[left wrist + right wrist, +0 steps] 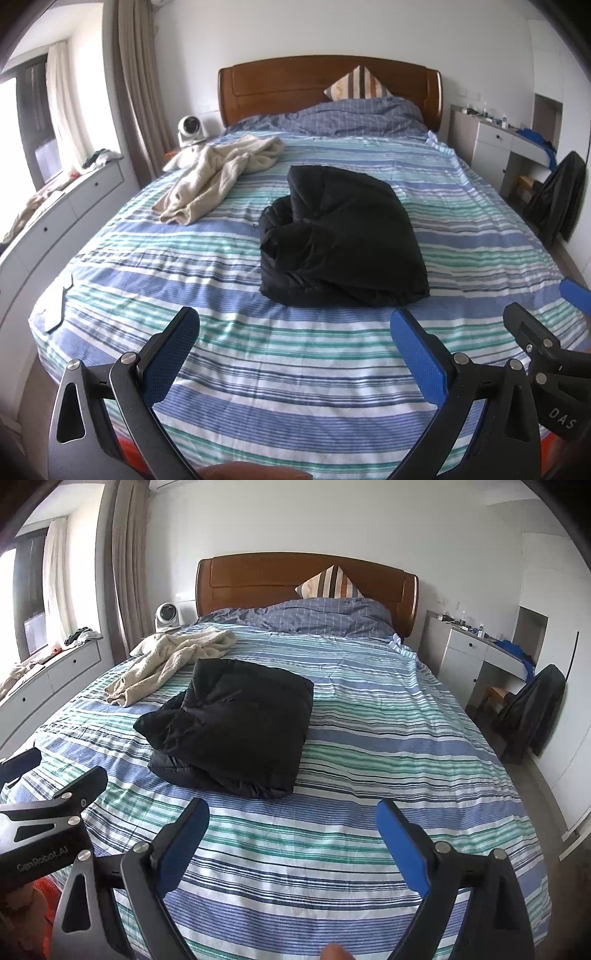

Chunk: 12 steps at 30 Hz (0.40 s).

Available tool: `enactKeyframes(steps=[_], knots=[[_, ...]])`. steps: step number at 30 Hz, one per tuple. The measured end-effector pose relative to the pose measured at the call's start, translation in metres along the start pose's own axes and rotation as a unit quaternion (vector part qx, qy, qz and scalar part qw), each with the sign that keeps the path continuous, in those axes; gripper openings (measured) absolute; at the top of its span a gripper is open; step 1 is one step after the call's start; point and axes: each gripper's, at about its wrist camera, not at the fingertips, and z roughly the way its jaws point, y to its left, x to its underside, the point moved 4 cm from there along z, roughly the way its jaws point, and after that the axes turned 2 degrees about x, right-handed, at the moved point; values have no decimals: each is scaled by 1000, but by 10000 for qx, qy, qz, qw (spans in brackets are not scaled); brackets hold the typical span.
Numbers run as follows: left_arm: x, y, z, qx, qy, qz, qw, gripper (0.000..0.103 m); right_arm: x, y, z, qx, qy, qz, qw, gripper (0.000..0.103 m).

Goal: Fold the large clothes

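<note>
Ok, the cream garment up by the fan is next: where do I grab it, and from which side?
Judging by its pose, take the cream garment at the flat end trailing toward the bed's foot, coming from that side. The rest is bunched near the fan. Both the left gripper and right gripper are open and empty over the striped bedspread.

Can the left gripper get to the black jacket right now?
Probably yes. The left gripper is open and empty, the black jacket lies ahead on the bed, and only bare striped sheet lies between them.
</note>
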Motion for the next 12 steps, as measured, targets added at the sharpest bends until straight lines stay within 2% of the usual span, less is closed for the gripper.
enactKeyframes(steps=[12], knots=[[-1, -5, -8, -12, -221, 68, 9997, 102, 2, 0, 2, -23, 50, 32, 10000, 93]])
